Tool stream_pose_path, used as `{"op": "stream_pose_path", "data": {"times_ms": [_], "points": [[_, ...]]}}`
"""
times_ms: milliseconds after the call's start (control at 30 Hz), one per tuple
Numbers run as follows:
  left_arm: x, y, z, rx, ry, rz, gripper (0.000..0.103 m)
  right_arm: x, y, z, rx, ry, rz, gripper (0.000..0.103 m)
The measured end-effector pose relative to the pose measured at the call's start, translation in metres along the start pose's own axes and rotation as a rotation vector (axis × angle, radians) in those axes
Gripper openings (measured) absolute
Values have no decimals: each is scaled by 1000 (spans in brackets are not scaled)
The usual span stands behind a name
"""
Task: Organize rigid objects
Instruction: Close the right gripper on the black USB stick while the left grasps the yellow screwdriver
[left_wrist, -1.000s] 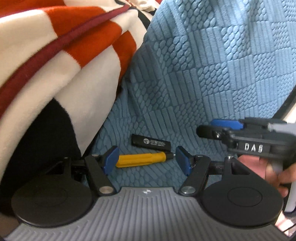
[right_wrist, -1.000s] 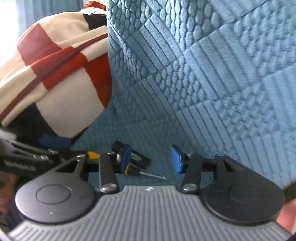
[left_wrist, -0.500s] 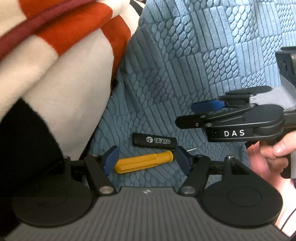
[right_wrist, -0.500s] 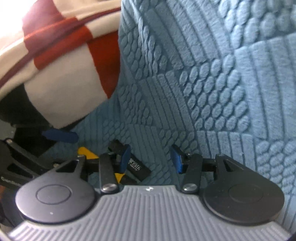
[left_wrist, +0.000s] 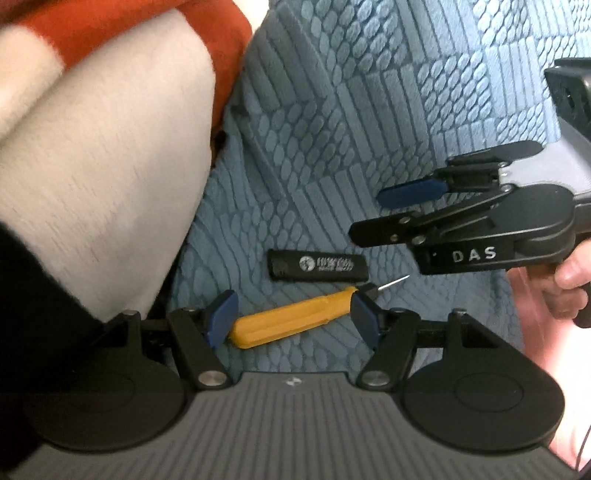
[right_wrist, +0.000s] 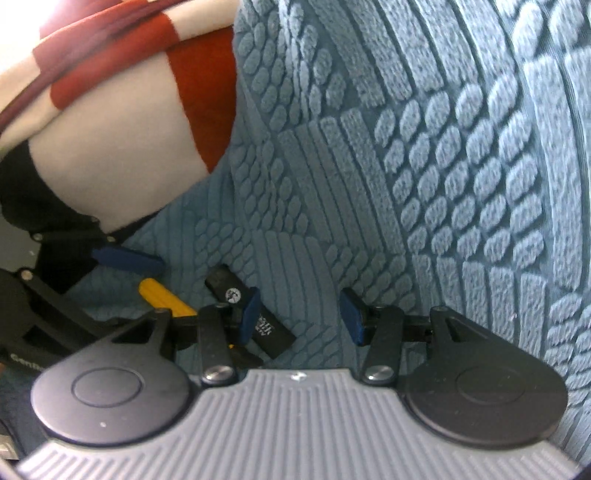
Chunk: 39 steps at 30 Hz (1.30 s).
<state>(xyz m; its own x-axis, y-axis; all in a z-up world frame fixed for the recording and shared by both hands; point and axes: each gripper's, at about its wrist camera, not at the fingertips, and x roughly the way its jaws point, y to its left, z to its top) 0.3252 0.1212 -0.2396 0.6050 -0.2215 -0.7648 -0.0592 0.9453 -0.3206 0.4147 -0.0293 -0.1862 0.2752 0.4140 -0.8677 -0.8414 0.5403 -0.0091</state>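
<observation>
A yellow-handled screwdriver (left_wrist: 291, 317) lies on the blue textured sofa cover (left_wrist: 369, 110), its thin metal tip pointing right. My left gripper (left_wrist: 292, 322) is open, and the handle lies lengthwise between its blue pads with neither pressing on it. Just beyond lies a black stick with a white logo (left_wrist: 317, 265). My right gripper (left_wrist: 384, 212) hovers open to the right of the stick. In the right wrist view the right gripper (right_wrist: 300, 315) stands open over the cover. The black stick (right_wrist: 275, 332) runs behind its left pad, and the yellow handle (right_wrist: 166, 299) shows further left.
A red, white and black blanket (left_wrist: 103, 166) is bunched close on the left, touching the seat. The sofa's backrest (right_wrist: 461, 147) rises steeply behind the objects. A person's hand (left_wrist: 569, 284) holds the right gripper's grip at the right edge.
Both grippers have sunk closer to the seat. The left one now straddles the screwdriver handle more closely; the right one has drawn in beside the black stick. Neither jaw has changed width.
</observation>
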Motion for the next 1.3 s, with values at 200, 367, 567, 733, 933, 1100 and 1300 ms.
{"op": "stream_pose_path", "data": {"times_ms": [200,367,567,733,933,1100,1300], "points": [[1,0,-2,22,10,-5,72,6,2,-4,-11,6,-1,50],[2,-2,-4,35,28,-16,72,15,2,-5,-47,43,32,50],[1,-7,-8,85,48,-36,66,32,17,-3,-135,102,118,50],[3,-9,-11,118,66,-41,49,59,26,8,-158,207,107,48],[8,-20,-13,182,60,-37,40,74,46,17,-235,272,114,40],[7,-25,-14,206,59,-28,34,80,64,20,-292,283,47,30],[-5,-33,-28,188,85,-42,25,65,76,34,-244,283,18,3]]}}
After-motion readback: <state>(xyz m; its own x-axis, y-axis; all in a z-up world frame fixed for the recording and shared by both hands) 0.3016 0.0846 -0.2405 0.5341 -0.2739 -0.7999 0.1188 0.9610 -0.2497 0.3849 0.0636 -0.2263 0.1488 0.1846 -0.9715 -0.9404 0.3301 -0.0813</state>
